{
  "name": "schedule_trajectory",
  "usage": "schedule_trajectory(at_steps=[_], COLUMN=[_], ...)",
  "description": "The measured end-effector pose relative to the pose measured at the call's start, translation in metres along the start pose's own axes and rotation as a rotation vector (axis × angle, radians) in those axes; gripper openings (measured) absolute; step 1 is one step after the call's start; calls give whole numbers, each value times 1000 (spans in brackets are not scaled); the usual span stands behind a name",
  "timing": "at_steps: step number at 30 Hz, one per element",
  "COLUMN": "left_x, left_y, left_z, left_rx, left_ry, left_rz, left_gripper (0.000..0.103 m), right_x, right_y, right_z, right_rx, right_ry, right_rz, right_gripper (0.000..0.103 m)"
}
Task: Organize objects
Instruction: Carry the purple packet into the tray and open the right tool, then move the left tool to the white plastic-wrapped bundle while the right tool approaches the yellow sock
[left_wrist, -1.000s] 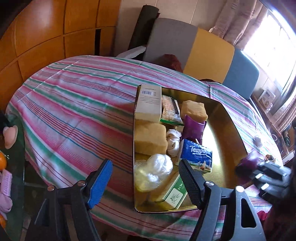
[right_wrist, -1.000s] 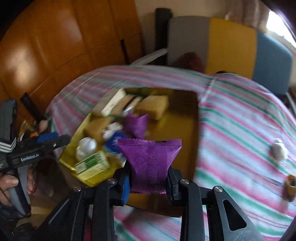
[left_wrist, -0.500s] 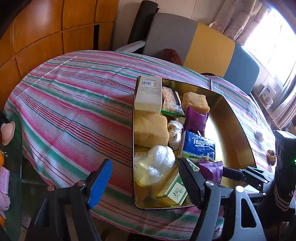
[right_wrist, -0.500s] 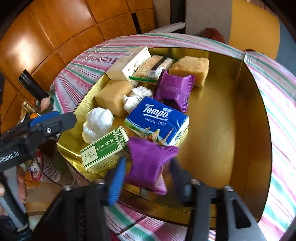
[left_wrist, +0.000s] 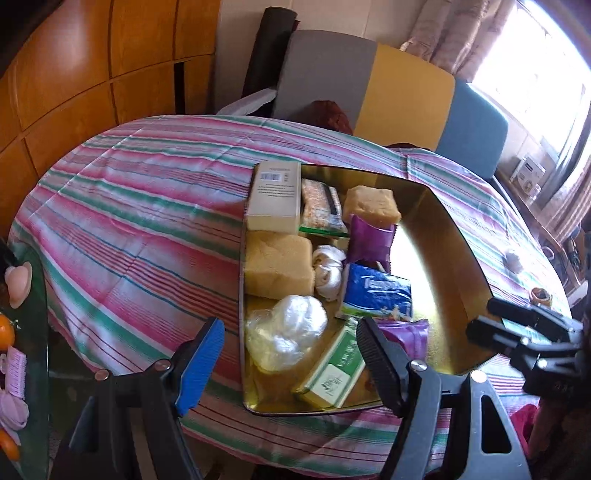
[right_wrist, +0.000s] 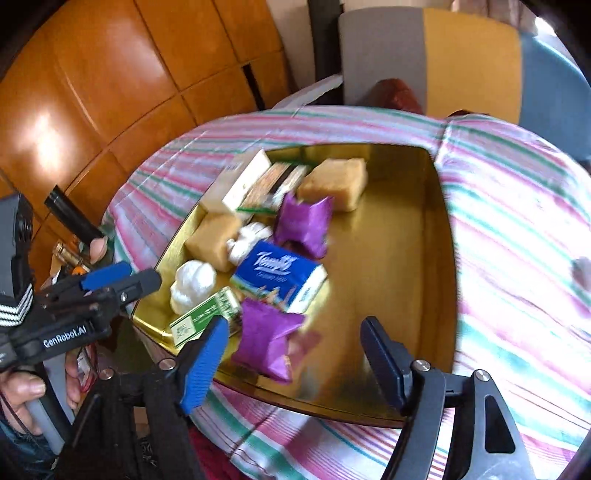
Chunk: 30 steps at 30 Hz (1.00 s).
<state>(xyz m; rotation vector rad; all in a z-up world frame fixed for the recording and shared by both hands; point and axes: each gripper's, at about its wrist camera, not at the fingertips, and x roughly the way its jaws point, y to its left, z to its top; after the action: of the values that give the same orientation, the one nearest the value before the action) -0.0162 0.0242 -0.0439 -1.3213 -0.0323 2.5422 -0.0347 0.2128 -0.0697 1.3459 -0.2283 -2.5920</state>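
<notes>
Your right gripper (right_wrist: 291, 354) had its jaws opening, and the purple packet (right_wrist: 267, 341) lay between them on the gold tray (right_wrist: 391, 280), nearer the blue finger (right_wrist: 205, 363) than the black one, with no pad pressing on it. It sat slightly tilted, its long axis running from the jaws' near side up toward the blue tissue pack (right_wrist: 279, 275), which it lay just beside or touched; the blur kept me from telling which.

My reading is that what came next turned on the small things outside the tray. From your right jaws, a pale lump (right_wrist: 581, 273) lay on the striped cloth (right_wrist: 517, 221) well off to the black finger's side, beyond the tray wall. Your right hand was plainly the nearer one to it.

Your left gripper (left_wrist: 288, 363) had its jaws wide apart with nothing between them, over the tray's near-left corner. Ahead of them lay the white plastic bundle (left_wrist: 286, 332) and the green box (left_wrist: 334, 369).

The left view showed what the right did not: a small brown object (left_wrist: 540, 294) on the cloth beyond the pale lump, and the right gripper from the side, clear of the packet. The right view alone showed the whole packet; in the left view your black finger hid most of it.
</notes>
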Motion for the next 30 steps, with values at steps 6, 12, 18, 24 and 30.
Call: schedule_trajectory(at_steps=[6, 12, 18, 24, 30], left_x=[-2, 0, 1, 0, 2], left_y=[-18, -34, -52, -77, -108], left_z=[-1, -2, 1, 7, 14], left_rx=[52, 89, 131, 187, 246], left_ry=[2, 14, 16, 9, 10], left_rz=[-19, -32, -42, -65, -105], left_gripper=[74, 74, 74, 74, 74], right_x=[-26, -50, -73, -100, -131], right_y=[-33, -75, -118, -165, -219], right_z=[1, 0, -5, -7, -9], right_rx=[42, 112, 180, 274, 367], right_ry=[-37, -68, -84, -102, -140], right_rz=[-68, -143, -223, -301, -375], right_gripper=[78, 79, 81, 84, 86])
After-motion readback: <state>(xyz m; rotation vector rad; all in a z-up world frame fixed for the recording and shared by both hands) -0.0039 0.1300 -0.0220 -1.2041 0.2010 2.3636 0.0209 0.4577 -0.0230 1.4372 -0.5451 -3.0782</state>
